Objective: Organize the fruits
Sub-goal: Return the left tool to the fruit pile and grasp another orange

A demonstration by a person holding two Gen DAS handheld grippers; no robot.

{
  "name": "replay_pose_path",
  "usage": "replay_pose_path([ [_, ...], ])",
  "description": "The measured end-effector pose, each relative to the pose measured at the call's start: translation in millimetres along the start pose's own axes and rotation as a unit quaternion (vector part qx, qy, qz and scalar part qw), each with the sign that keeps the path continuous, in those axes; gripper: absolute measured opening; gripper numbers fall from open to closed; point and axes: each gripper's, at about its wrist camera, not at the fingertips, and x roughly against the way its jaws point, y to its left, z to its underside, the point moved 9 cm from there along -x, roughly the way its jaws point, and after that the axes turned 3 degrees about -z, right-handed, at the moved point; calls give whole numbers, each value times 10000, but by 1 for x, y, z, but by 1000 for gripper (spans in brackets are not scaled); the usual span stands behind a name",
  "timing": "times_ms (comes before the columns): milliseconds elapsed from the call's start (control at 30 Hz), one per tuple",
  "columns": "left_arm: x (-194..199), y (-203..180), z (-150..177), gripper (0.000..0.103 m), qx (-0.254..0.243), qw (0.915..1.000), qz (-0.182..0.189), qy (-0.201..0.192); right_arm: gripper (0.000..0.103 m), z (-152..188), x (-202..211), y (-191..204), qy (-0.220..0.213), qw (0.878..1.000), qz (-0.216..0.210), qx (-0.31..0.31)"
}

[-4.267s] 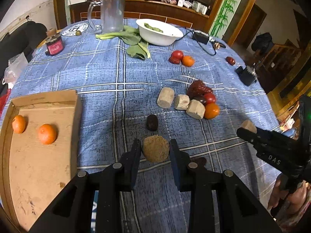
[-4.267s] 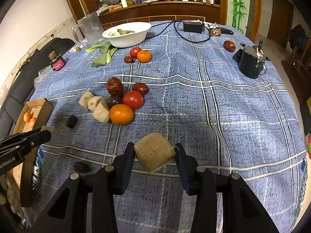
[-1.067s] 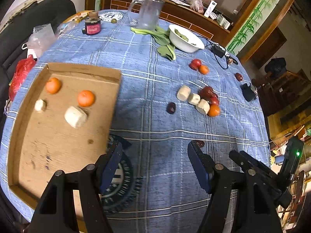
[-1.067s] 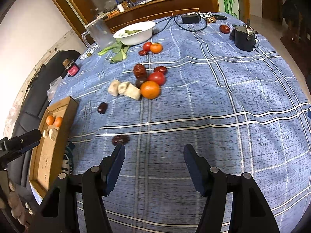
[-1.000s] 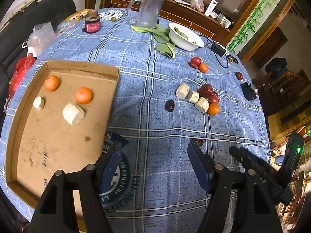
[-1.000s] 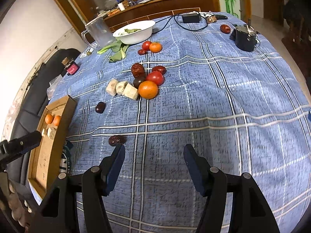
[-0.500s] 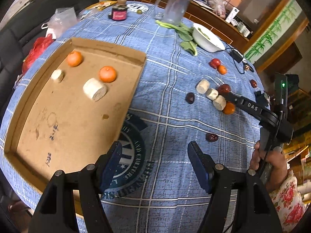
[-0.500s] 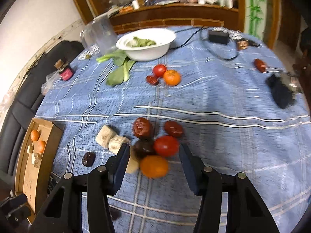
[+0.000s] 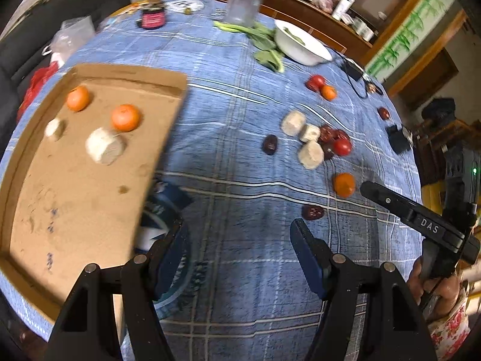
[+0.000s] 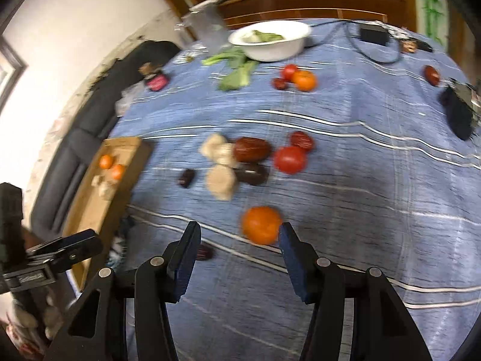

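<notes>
The right claw (image 10: 237,234) is spread wide and grips nothing. An orange (image 10: 261,225) lies on the desk (image 10: 375,180) just ahead of it, close to the inner face of the right finger; the blur hides whether they touch. A dark date (image 10: 205,252) sits beside the left finger's tip.

The left claw (image 9: 237,237) is also spread wide and empty, hanging over the blue checked cloth near the tray's (image 9: 18,156) edge. In its view the right claw's finger tip points at the same orange (image 9: 344,184), with a date (image 9: 312,212) nearby.

The cardboard tray holds two oranges (image 9: 125,117) and two pale chunks (image 9: 103,149). The rest of the fruit is out on the cloth: a cluster of pale chunks (image 10: 221,182), dark dates (image 10: 251,149) and a tomato (image 10: 290,159) mid-desk, a lone date (image 10: 186,178) to its left, and farther back a tomato and orange pair (image 10: 304,80) near the white bowl (image 10: 270,43) and greens (image 10: 237,75).
</notes>
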Motion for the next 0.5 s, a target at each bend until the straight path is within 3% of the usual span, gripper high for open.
replay_pose_path([
  [167, -19, -26, -8, 69, -358, 9993, 98, -17, 59, 1, -8, -3, -54, 9985, 464, 287],
  [333, -37, -50, -26, 67, -566, 9978, 338, -49, 58, -3, -24, 2, -85, 9965, 642, 524],
  [433, -45, -59, -39, 61, -686, 9967, 429, -79, 58, -2, -33, 7, -56, 9944, 764, 727],
  [500, -53, -66, -46, 53, -742, 9959, 505, -55, 52, -1, -38, 8, -37, 9936, 816, 783],
])
